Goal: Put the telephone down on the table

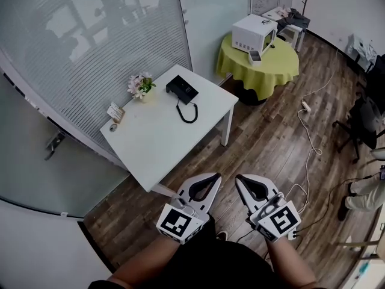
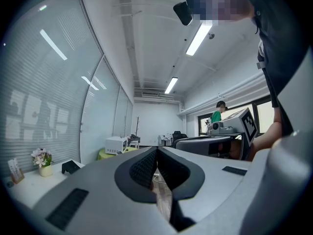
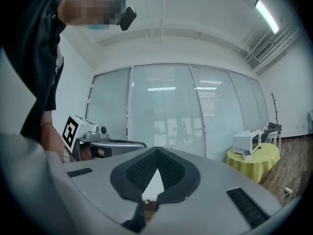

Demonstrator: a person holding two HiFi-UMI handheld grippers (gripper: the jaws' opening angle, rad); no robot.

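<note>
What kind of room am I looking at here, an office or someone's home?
Most likely an office. Along one side run frosted glass partition walls, a black desk telephone sits on a plain white table, and a microwave stands on a cloth-covered round table.

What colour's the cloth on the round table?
Yellow-green. The cloth shows best in the head view.

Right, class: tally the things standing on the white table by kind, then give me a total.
Telephone: 1
Potted flowers: 1
Card stand: 1
Small dark round thing: 1
Total: 4
</note>
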